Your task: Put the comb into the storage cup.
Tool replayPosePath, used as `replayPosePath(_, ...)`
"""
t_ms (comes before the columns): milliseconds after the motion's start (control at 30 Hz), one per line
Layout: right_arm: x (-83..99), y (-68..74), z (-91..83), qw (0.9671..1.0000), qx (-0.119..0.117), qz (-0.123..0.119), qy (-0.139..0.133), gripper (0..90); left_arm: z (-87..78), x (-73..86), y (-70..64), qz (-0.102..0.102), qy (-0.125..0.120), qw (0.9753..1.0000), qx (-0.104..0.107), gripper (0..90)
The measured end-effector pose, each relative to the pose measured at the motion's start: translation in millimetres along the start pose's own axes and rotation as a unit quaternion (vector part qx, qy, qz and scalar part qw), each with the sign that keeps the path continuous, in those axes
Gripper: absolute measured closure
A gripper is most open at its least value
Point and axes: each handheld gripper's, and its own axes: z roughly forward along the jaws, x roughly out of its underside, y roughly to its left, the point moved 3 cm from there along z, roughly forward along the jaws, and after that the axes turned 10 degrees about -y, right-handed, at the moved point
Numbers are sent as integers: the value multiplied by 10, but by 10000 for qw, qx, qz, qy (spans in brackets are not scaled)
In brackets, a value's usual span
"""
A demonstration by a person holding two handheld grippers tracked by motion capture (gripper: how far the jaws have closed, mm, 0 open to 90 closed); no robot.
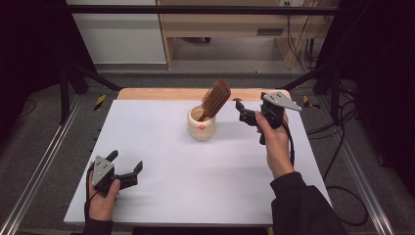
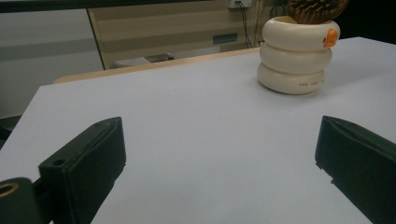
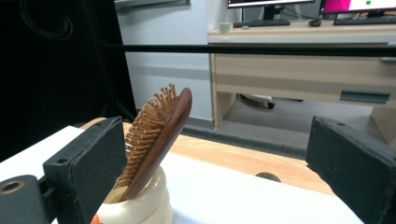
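The wooden hairbrush [image 3: 156,137] stands handle-down in the cream ringed holder [image 3: 140,205], just left of the wide-open, empty right gripper [image 1: 247,111]; it looks light, stiff, and best gripped by its smooth back edges, while the left gripper [image 1: 125,169] is open and empty too.

1. The brush [image 1: 216,99] is dark reddish-brown wood with lighter tan bristles.
2. The holder [image 1: 201,123] is cream, with an orange beak mark and small dark lettering near its base.
3. The table [image 1: 195,171] is white, with a light wood far edge.
4. Both grippers' jaws are black.
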Motion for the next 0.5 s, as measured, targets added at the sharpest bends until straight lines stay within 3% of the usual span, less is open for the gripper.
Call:
replayPosePath(200, -43, -64, -126, 9998, 79, 10, -195, 49, -11, -6, 7, -3, -24, 10000, 1, 20)
replayPosePath(267, -20, -131, -172, 9998, 188, 2, -114, 49, -13, -6, 14, -42, -43, 10000, -17, 20)
replayPosePath(367, -9, -191, -211, 9997, 157, 152, -129, 48, -15, -2, 18, -42, -28, 10000, -18, 20)
replayPosePath(500, -7, -213, -252, 9997, 97, 167, -163, 43, -24, 5, 22, -43, -18, 10000, -17, 20)
